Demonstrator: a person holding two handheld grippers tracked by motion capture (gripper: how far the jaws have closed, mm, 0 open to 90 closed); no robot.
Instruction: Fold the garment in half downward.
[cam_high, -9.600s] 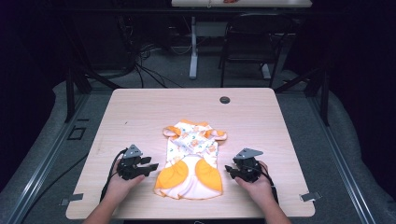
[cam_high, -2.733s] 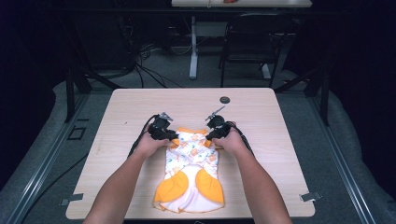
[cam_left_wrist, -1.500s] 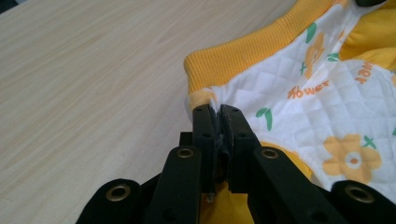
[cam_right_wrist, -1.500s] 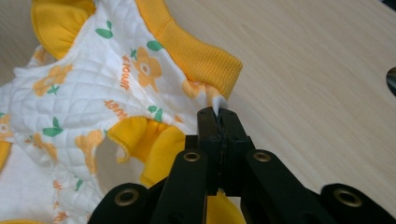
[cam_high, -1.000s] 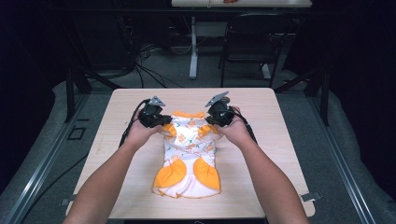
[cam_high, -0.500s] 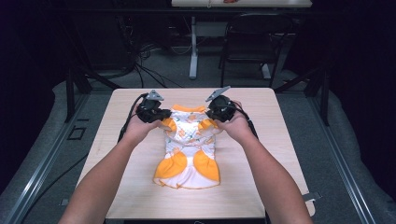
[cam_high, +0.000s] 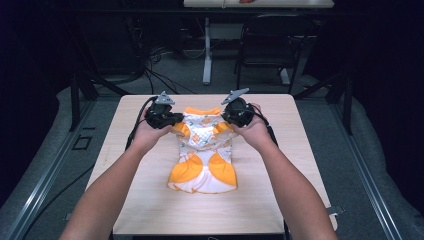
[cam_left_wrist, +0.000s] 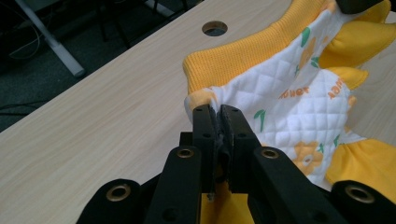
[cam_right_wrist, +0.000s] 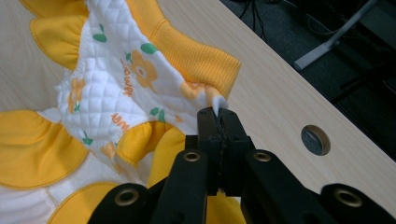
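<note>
Presently, one small quilted garment (cam_high: 204, 150): white body printed with orange flowers and green leaves, orange ribbed collar (cam_high: 202, 111) at the far end, orange ruffled sleeves, orange panels and white hem at the near end. It lies front-up near the middle of the bench (cam_high: 150, 200), collar pointing away from the person.

Left gripper (cam_left_wrist: 218, 122): jaws closed on a pinch of the garment's shoulder edge just beside the collar, fabric bunched between them. Right gripper (cam_right_wrist: 218, 122): jaws closed on the opposite shoulder edge, with a small white tip of cloth poking out above them.

Bench: pale wood, a round cable hole (cam_left_wrist: 215, 28) beyond the collar.

Risks, as judged:
- Both holds are thin, taking in only the edge of the cloth. A pull or lift could slide the fabric out, more likely on the right, where little cloth shows past the jaws.
- Uneven motion of the two hands would skew the garment or fold a sleeve under.
- Pulling the shoulders apart too hard could stretch the ribbed collar.
- Dragging toward the far edge could catch the collar on the cable hole.
</note>
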